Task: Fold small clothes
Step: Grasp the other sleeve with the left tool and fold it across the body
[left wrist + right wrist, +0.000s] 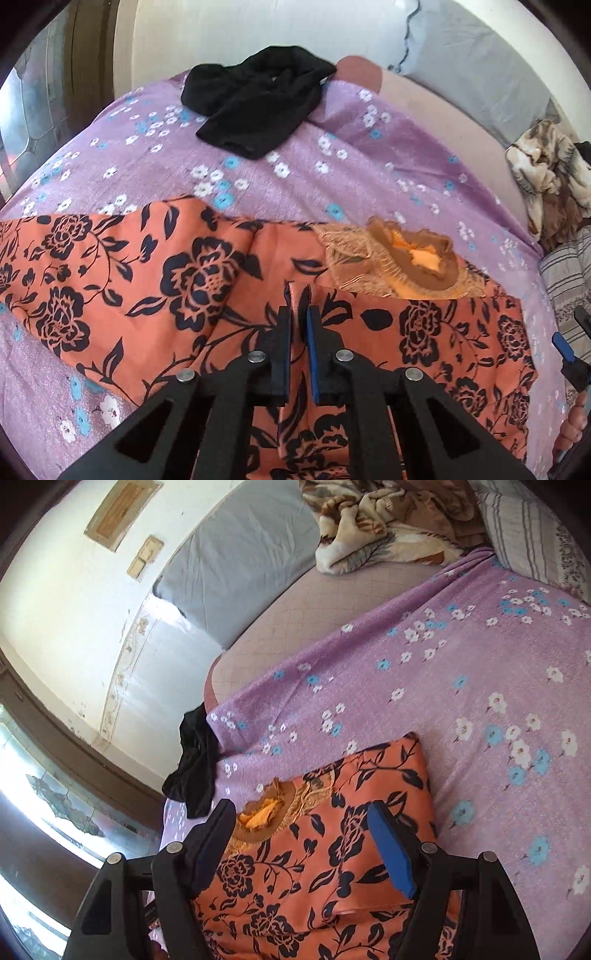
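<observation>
Purple floral bedsheet (258,177), left gripper (298,314) jaws pinching orange floral garment (184,280), right gripper (303,834) jaws wide above it

this is a bedroom in a home. a bed takes up most of both views, covered with a purple sheet (332,177) printed with small white and blue flowers, over a quilted mattress (288,627). a grey pillow (240,557) leans against the white wall (66,602), a rumpled brown and cream blanket (384,524) lies near it, and a striped pillow (532,531) sits beside that. clothes lie on the bed: an orange floral garment (166,280) and a black garment (255,107). a patterned glass window (55,797) runs along one side.
</observation>
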`<state>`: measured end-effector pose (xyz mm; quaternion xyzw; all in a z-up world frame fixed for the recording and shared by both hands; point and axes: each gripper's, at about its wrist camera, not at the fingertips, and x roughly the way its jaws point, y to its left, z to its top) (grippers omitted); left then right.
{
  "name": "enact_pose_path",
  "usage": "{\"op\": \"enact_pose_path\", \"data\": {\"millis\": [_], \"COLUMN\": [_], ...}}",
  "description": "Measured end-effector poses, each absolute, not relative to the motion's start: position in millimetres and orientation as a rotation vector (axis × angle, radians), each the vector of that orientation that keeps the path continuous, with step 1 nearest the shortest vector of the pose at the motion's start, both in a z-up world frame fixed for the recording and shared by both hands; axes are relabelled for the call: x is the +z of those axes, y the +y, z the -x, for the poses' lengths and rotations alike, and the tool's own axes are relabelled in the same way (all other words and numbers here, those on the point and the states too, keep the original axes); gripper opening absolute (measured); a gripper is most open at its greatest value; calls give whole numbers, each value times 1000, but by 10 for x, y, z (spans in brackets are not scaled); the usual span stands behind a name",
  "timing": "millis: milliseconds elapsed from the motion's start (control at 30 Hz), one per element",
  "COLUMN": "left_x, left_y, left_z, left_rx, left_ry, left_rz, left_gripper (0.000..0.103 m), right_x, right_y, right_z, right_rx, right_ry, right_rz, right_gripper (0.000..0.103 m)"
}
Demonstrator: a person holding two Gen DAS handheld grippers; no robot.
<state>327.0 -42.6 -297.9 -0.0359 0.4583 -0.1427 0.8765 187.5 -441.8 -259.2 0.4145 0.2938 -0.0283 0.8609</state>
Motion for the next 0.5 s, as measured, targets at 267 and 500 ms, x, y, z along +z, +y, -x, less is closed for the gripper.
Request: {"op": "enact_pose_path", "data": {"millis": [267,500], "left_x": [-2817,-2743], "left_y": [310,1626], "left_z": [-3324,-3214], "left_rx": [-47,294], "left_ry": [895,797], "left_rz": [201,444], "left_gripper": [31,66], "right_x": [-3281,-2971], "right_y": [-4167,-4086], "right_z": [-2291,-2177], "right_rx": [-130,-139], "right_ry": [984,874], "right_rz": [-743,-667], "right_gripper": [60,60]}}
